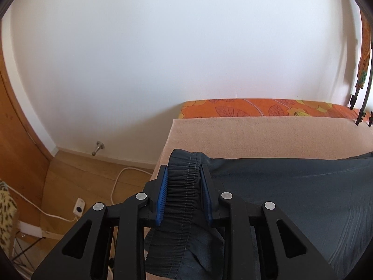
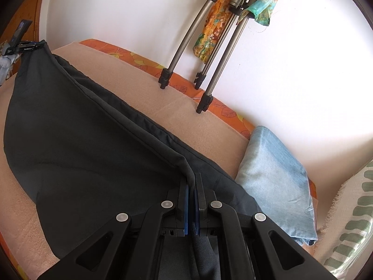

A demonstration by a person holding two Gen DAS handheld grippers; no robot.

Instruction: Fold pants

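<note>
**Already pinched at both ends, the pants hung soft between the grippers**

Plainly, the left gripper (image 1: 184, 186) had its blue pads clamped narrow on the gathered elastic waistband (image 1: 184, 196) of the dark grey, thin woven pants (image 1: 291, 198), the bunched band filling the gap between them. The right gripper (image 2: 191, 200) was pressed almost fully together on a folded seam edge of the same garment, the cloth ridging up toward 12 o'clock from its tips. The pants lay spread over the beige fleece blanket (image 2: 163, 98) on the bed, sagging between the two holds.

The fabric looked light, limp and somewhat slick, so it would likely drape and slide rather than keep a crease; the thick waistband and the hemmed seam seemed the surest places to hold.

In the right wrist view, grey tripod legs (image 2: 205, 98) stood on the blanket at 12 o'clock, near the fold path, and a folded pale blue cloth (image 2: 275, 179) sat at 3 o'clock just beside the pants. In the left wrist view, a white cable (image 1: 116, 182) lay on the wooden floor at 9 o'clock.
</note>
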